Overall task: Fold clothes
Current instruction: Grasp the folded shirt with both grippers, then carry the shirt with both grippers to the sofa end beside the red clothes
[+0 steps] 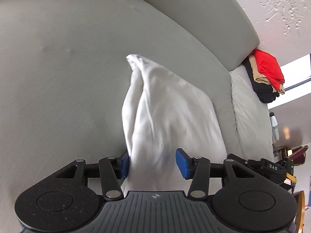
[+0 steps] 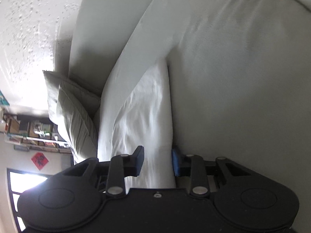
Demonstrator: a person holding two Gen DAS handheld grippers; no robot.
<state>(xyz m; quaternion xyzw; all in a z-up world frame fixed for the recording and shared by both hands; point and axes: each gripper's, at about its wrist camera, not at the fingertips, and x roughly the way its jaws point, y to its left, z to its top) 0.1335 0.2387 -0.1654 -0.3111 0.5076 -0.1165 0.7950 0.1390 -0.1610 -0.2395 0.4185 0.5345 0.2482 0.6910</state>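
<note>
A white garment (image 1: 165,104) lies bunched on the grey bed sheet (image 1: 58,77) and runs down between the blue pads of my left gripper (image 1: 153,165). The left jaws stand wide apart with the cloth loose between them. In the right wrist view the same white garment (image 2: 143,116) lies as a long folded strip and passes between the pads of my right gripper (image 2: 157,161). The right jaws are also apart, and the cloth fills the gap between them. Blur hides whether either pad touches the cloth.
A stack of folded clothes, red on top (image 1: 268,71), sits at the bed's far right by the grey headboard (image 1: 213,25). Grey pillows (image 2: 72,112) lie at the left in the right wrist view. A shelf (image 2: 35,134) and window stand beyond.
</note>
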